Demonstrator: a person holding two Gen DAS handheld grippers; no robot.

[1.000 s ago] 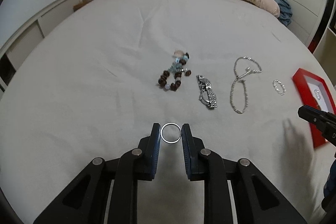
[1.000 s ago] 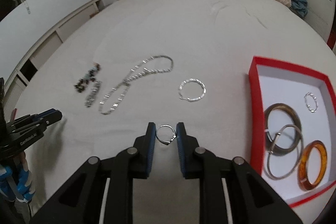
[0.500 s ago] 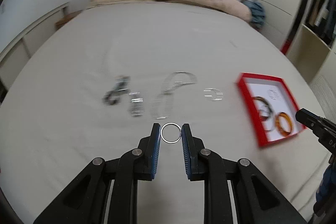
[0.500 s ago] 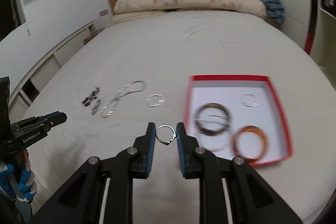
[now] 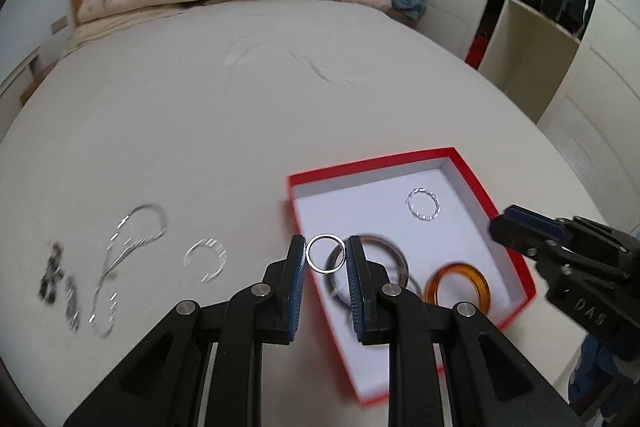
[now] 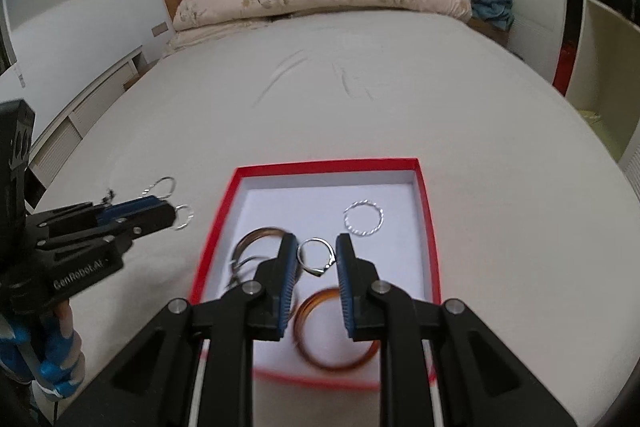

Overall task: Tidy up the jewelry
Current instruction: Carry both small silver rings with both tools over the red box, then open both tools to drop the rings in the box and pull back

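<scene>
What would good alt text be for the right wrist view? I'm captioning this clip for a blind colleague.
The right gripper holds a thin silver ring between its fingers above an open red box on a white bed. In the box lie an amber bangle, a twisted silver bangle and overlapping dark and silver bangles. The left gripper is at left.
</scene>
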